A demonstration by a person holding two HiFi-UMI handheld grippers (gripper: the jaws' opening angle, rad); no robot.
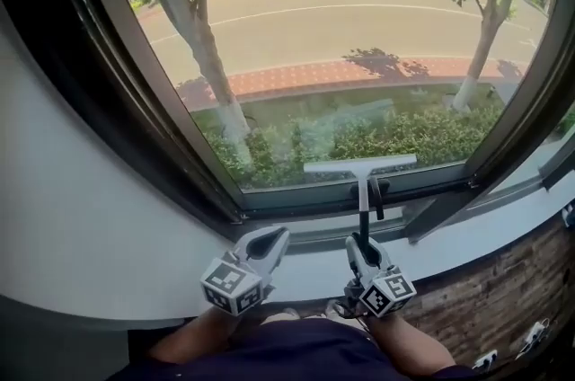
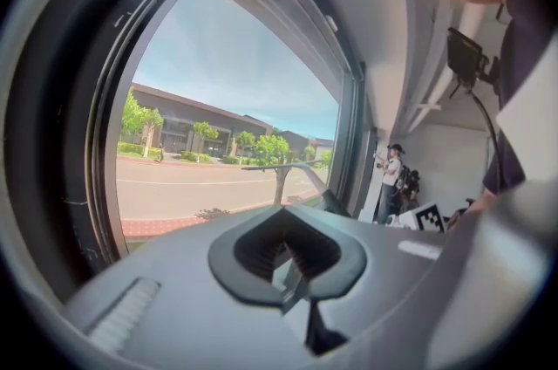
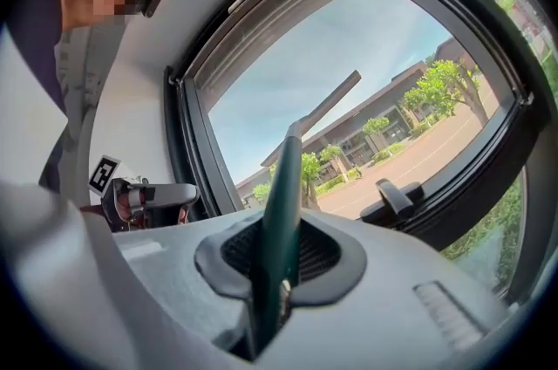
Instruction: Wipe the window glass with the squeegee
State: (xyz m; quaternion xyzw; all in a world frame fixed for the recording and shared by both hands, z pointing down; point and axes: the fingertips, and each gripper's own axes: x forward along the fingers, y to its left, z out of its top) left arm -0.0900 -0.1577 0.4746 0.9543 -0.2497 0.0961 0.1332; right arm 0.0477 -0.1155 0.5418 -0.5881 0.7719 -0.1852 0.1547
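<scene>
The squeegee [image 1: 362, 165] is being held upright at the window glass [image 1: 341, 38], its blade lying level and low on the pane, just above the bottom frame [image 1: 296, 198]. Its handle [image 3: 281, 220] is being pinched by the right gripper [image 1: 363, 252]. The left gripper [image 1: 267, 240] is being held just beside it, pressed together on nothing. A stroke is judged to be nearing the bottom edge. How much of the pane is being left unwiped cannot be told.
</scene>
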